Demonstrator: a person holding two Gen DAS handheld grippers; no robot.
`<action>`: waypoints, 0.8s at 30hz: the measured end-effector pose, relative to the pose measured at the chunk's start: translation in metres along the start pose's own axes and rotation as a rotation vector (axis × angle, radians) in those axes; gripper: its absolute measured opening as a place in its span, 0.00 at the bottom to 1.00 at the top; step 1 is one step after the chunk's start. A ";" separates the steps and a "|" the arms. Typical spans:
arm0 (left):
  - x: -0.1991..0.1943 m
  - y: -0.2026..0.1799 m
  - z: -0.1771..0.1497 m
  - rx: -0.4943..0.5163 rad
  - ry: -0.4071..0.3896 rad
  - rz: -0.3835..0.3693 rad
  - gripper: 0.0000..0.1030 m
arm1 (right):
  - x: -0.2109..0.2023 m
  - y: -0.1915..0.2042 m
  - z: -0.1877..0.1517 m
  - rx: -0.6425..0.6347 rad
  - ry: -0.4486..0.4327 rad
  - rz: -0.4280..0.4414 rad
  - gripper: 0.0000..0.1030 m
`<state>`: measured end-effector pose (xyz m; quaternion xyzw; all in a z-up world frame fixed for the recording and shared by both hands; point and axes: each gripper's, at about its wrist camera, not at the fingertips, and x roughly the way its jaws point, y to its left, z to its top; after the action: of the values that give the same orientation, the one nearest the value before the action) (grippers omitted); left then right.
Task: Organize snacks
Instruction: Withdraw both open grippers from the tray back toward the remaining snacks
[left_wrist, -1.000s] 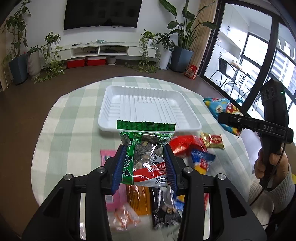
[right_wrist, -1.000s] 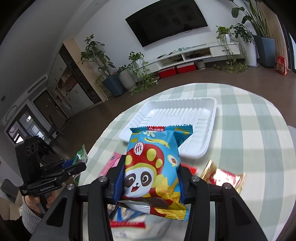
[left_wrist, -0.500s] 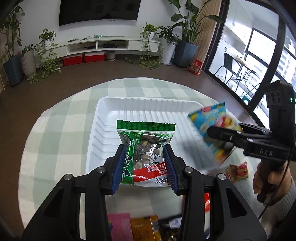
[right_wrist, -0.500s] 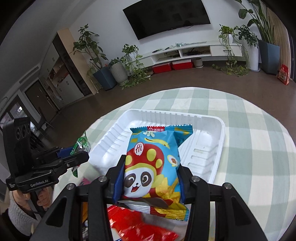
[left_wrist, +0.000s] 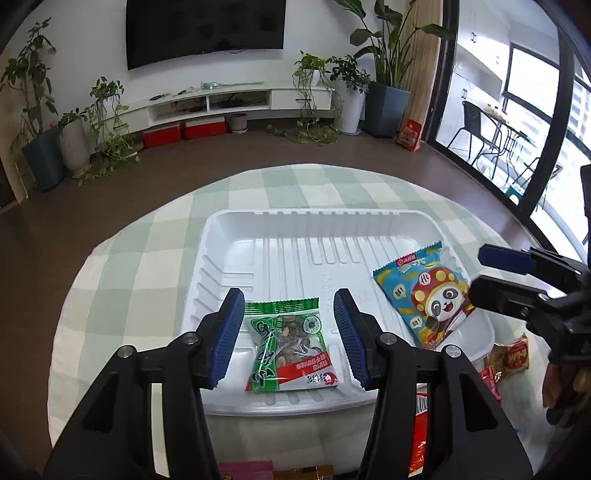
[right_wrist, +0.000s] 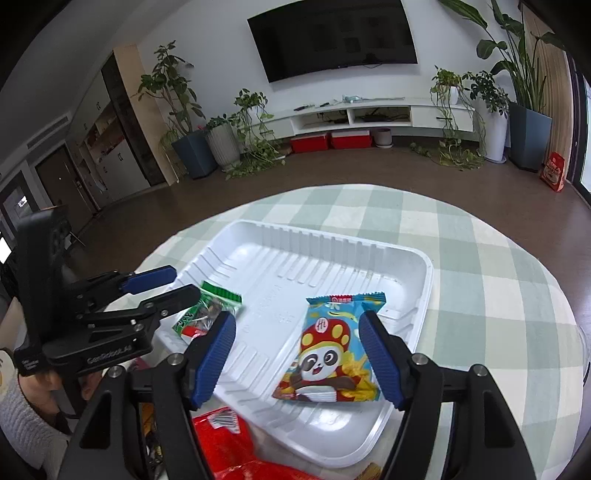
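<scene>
A white plastic tray (left_wrist: 317, 229) (right_wrist: 332, 240) sits on the round checked table. A green seed packet (left_wrist: 288, 350) (right_wrist: 207, 310) lies in the tray's near left part, between the spread fingers of my open left gripper (left_wrist: 288, 332) (right_wrist: 162, 284). A blue panda snack bag (left_wrist: 424, 295) (right_wrist: 328, 350) lies in the tray's near right part, between the spread fingers of my open right gripper (right_wrist: 297, 358) (left_wrist: 495, 273). Neither gripper holds anything.
Loose snack packs lie on the table in front of the tray: red packs (right_wrist: 229, 439) (left_wrist: 421, 435), a gold-red pack (left_wrist: 511, 354) and a pink one (left_wrist: 247, 470). The checked cloth (right_wrist: 498, 295) ends at the round table edge. Plants and a TV stand are far behind.
Both grippers have opened and let go. The green seed packet and the panda bag, held over the tray before, now lie flat inside it.
</scene>
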<state>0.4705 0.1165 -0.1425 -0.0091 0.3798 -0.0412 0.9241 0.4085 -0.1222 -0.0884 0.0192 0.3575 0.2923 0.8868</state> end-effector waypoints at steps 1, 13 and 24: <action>-0.003 0.000 0.000 -0.002 -0.003 0.006 0.47 | -0.005 0.002 -0.001 -0.001 -0.009 0.002 0.71; -0.086 0.003 -0.053 -0.039 -0.025 -0.027 0.47 | -0.066 0.038 -0.041 -0.053 -0.055 0.028 0.77; -0.164 0.006 -0.119 -0.061 -0.032 -0.029 0.47 | -0.114 0.070 -0.115 -0.087 -0.027 0.019 0.82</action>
<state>0.2710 0.1375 -0.1119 -0.0433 0.3660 -0.0428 0.9286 0.2337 -0.1456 -0.0855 -0.0118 0.3323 0.3158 0.8887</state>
